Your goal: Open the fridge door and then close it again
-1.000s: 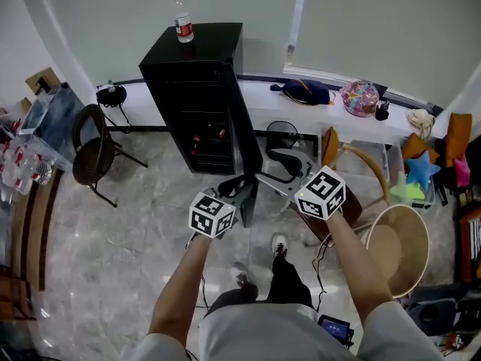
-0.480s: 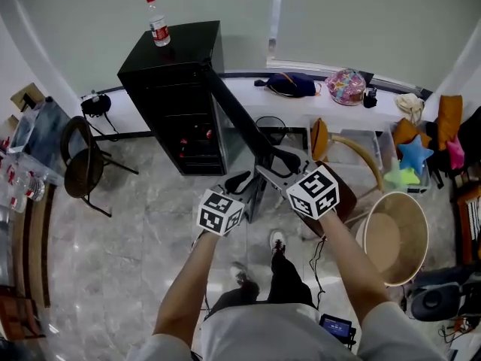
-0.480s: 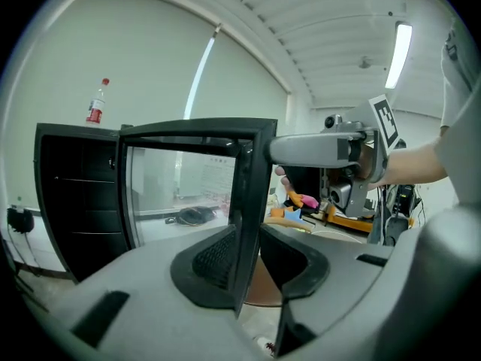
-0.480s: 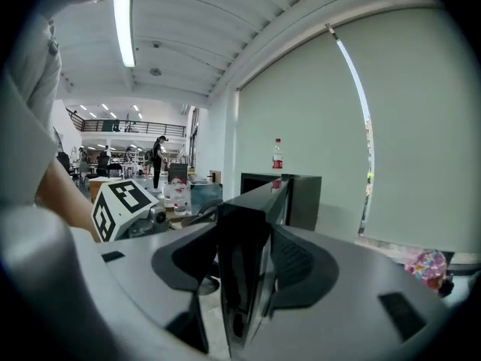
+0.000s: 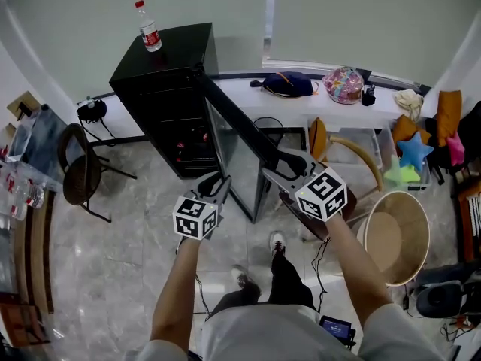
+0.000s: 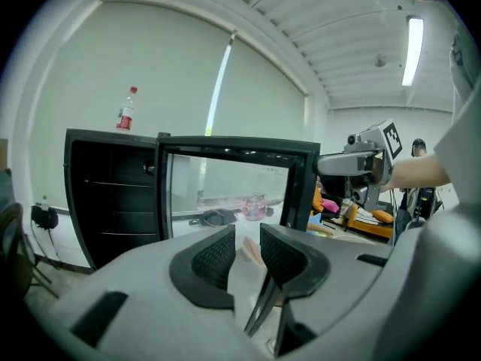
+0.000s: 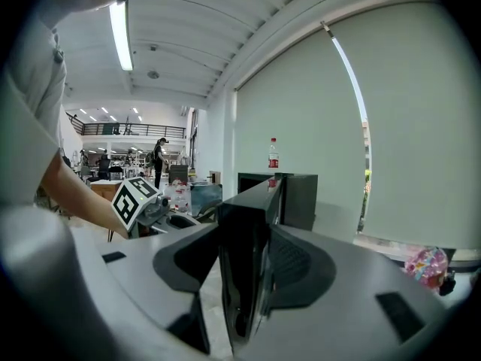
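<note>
Head view: black fridge (image 5: 161,74) stands by the wall. Its door (image 5: 239,119) is swung open toward the person. Shelves are dark, with something red inside that I can't make out.

Left gripper view: left gripper (image 6: 244,250), jaws slightly apart, nothing between them.

Right gripper view: right gripper (image 7: 244,258), jaws have just been closing and are clamped on the door's edge.

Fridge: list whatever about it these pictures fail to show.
Fridge shelves: head view, too dark and small to name the contents.
Bottle label on top: too small in every view.
Fridge door lower edge: left gripper view, hidden behind the left gripper's own body.
</note>
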The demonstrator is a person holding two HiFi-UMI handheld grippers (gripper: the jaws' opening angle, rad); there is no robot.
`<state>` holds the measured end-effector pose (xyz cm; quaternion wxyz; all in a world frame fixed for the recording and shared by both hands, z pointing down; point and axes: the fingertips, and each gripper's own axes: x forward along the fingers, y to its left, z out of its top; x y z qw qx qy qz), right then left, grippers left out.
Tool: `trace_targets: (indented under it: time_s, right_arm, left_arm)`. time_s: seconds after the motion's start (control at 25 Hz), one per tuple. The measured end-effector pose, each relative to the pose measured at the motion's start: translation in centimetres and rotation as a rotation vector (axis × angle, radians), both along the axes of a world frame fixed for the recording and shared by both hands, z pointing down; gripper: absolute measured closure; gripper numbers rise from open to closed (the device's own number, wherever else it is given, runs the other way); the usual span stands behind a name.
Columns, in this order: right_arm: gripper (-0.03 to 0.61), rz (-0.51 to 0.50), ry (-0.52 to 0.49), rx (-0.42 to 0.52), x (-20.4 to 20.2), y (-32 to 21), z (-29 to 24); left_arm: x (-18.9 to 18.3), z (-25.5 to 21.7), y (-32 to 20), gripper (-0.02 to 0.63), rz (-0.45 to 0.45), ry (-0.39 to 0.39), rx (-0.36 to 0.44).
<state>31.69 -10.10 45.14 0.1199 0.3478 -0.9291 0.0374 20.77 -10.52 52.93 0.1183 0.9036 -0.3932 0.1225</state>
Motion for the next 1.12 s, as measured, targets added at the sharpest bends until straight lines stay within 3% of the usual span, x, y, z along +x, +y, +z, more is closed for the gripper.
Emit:
trace_targets:
  time_s: [0.28,0.6,0.8,1.12]
  right_arm:
    - [0.387,-0.005,0.007,0.0,1.7,-0.8,0.1]
    - [0.393,0.058,-0.002,-0.002,4.4,-2.5,0.4]
    - [0.391,0.098,0.025,-0.011,6.4,-4.2,0.5]
    - [0.391,0.125,0.001,-0.006,9.4,-6.8,0.7]
  left_arm:
    - [-3.9,-2.0,-2.1,0.517,-0.093,-0.009,0.045]
    - [-6.6,-4.4,-4.1,0.517,-0.183,0.037,0.072]
    - [-7.2,-4.9,-4.9,0.517,-0.205,0.001,0.062]
    - [-7.4,-6.0,-6.4,0.517,-0.227,0.033,0.068]
